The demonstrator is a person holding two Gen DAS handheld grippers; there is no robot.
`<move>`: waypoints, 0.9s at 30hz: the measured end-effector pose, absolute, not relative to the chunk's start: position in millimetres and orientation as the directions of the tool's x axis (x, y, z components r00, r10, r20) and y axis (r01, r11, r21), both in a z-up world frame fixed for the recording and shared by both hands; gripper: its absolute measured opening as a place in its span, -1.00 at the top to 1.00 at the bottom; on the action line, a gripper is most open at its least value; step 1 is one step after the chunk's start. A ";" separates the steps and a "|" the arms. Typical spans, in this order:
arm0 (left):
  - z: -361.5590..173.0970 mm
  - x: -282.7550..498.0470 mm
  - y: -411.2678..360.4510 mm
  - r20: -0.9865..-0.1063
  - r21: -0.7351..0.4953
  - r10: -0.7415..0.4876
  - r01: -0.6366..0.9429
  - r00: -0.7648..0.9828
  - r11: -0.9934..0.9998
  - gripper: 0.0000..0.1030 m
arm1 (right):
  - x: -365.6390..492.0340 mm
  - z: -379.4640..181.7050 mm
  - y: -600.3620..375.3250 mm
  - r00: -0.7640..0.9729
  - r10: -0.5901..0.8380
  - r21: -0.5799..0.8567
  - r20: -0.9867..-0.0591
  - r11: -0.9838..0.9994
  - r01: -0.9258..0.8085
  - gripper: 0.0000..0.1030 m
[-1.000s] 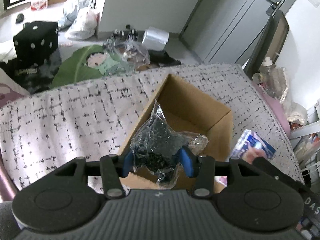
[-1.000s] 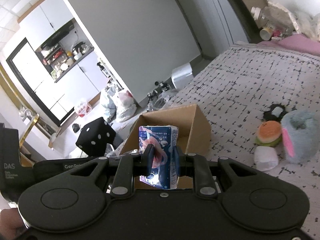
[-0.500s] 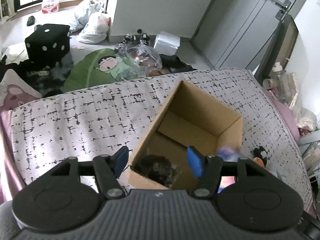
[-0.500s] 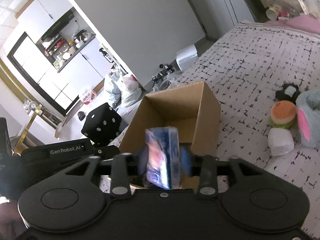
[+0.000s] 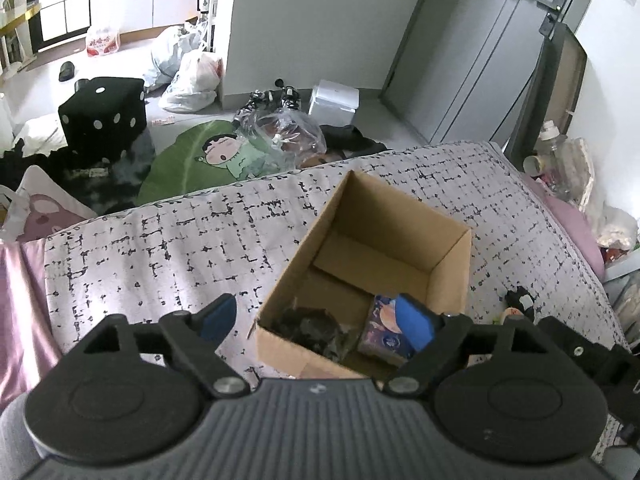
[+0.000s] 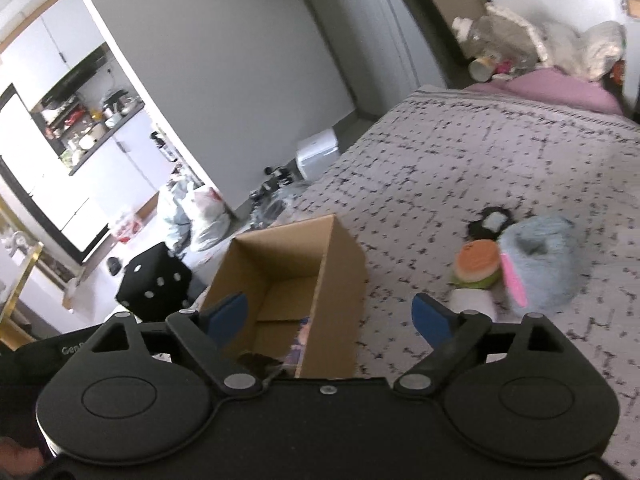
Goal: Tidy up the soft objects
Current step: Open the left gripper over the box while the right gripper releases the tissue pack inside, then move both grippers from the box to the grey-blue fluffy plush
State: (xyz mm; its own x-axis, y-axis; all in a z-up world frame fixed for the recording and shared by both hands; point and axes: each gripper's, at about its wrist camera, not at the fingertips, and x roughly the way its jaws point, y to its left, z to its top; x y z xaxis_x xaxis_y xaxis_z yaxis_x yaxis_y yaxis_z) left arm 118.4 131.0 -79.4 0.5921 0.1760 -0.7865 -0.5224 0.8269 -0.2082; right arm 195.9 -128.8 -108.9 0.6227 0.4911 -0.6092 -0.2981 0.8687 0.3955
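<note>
Nearest, the left tool (image 5: 316, 318) and the right tool (image 6: 330, 316) both hang empty, their jaws spread wide after just opening. Just beyond them the cardboard box (image 5: 450, 270) stands on the bed (image 5: 160, 248), holding a dark crinkled packet (image 5: 310, 330) beside a blue tissue pack (image 5: 380, 332). Farther right on the bed lie a burger plush (image 6: 478, 266), a white soft block (image 6: 472, 302) and a grey-blue plush (image 6: 544, 264), close together.
</note>
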 end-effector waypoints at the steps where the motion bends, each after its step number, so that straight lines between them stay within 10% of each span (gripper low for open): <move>1: -78.3 119.0 127.5 -0.788 -0.199 0.181 -0.521 0.589 0.830 -0.66 | 194.3 -106.2 -133.2 0.632 0.485 0.391 -0.605 0.872 -0.294 -0.76; 27: -53.4 131.2 39.4 -0.763 -0.144 0.170 -0.421 0.623 0.896 -0.66 | 199.5 -92.2 -224.5 0.695 0.365 0.400 -0.619 0.908 -0.120 -0.77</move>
State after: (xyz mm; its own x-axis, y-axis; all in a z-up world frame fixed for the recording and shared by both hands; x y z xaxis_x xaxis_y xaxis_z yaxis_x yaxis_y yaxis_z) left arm 131.2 39.4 -53.4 0.6234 0.1705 -0.7631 -0.4207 0.8958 -0.1436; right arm 199.5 -224.5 -92.2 0.6955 0.3649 -0.6190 -0.1204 0.9085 0.4002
